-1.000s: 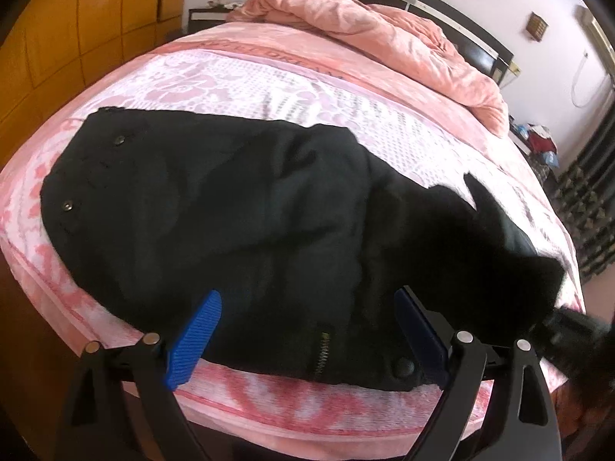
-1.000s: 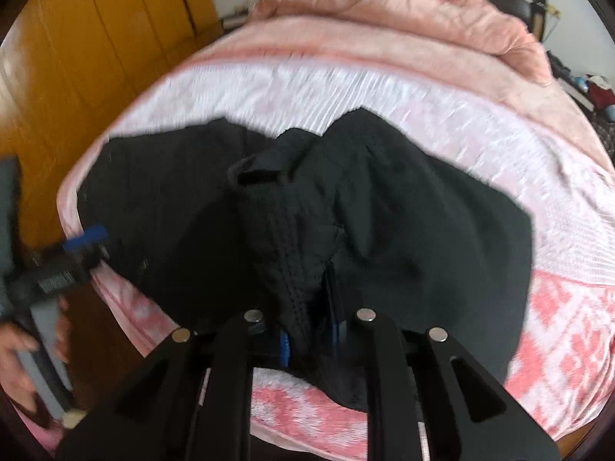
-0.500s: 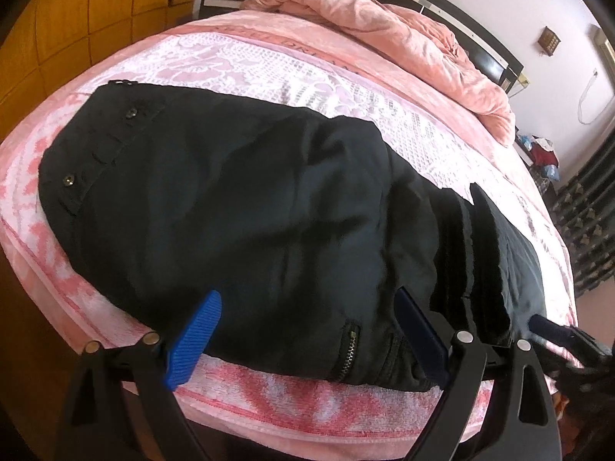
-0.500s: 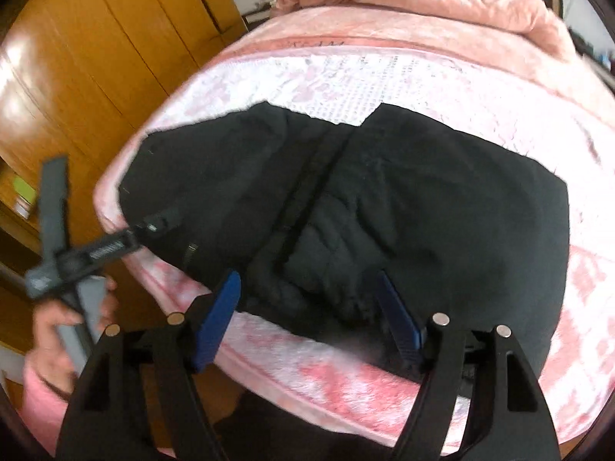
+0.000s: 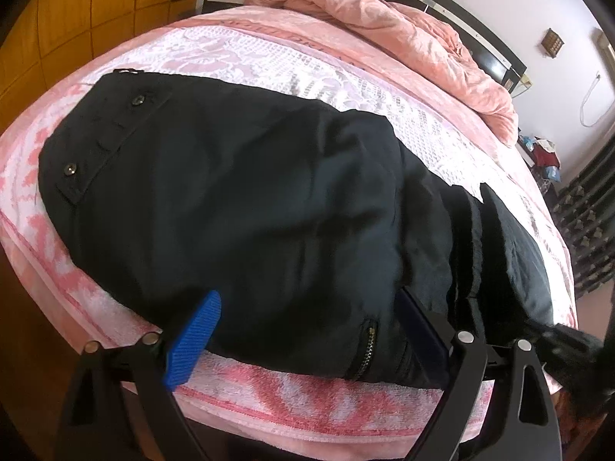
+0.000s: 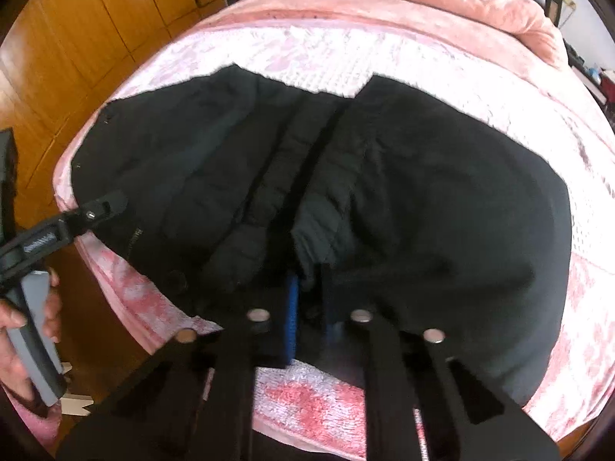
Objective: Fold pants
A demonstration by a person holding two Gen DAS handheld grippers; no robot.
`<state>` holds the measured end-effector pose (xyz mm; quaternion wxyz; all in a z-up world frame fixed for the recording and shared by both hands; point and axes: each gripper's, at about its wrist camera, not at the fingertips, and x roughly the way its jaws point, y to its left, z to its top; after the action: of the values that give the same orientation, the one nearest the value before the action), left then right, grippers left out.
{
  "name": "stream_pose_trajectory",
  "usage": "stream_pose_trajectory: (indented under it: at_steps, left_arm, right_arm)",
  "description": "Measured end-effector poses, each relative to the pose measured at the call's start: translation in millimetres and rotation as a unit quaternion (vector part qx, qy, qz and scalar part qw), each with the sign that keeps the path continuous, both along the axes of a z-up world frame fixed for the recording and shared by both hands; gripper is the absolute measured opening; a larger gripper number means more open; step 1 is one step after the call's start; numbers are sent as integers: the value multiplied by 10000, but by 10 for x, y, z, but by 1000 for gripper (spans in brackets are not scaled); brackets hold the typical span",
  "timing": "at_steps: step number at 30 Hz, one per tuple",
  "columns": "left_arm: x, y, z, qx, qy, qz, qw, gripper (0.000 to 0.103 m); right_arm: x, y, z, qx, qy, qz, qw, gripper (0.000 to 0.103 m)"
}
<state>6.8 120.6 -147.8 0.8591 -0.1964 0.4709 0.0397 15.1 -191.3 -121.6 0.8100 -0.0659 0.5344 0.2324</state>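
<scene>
1. Black pants lie spread across the near edge of the bed, on a pink & white patterned cover; waistband w/ two metal buttons is at the left end in the left wrist view.
2. A short zipper shows at the pants' near hem, btwn the left gripper's fingers.
3. Left gripper: fingers wide apart, blue pads either side of the near hem; pads don't press the fabric, nothing held.
4. Right gripper: jaws have just been closing, now pinched together on a bunched fold of the pants at the near edge, roughly mid-garment; fabric sits btwn the blue pads.
5. In the right wrist view the left gripper sits at the pants' left side, a hand around its grey handle.
6. Rumpled pink comforter piled at the far end by the dark headboard; wooden wardrobe stands left of the bed.
</scene>
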Motion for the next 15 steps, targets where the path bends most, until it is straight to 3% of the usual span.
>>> stream_pose_trajectory:
  at_steps: [3,8,15]
  left_arm:
    - [-16,21,0,-19,-12,13,10000,92]
    - [-36,78,7,-49,-19,101,9999,92]
    - [-58,89,10,34,32,147,9999,92]
  right_arm:
    - [1,-54,222,600,41,4,9982,6]
    - [-97,156,495,749,-175,403,9962,6]
    - [-121,489,140,445,140,749,9961,6]
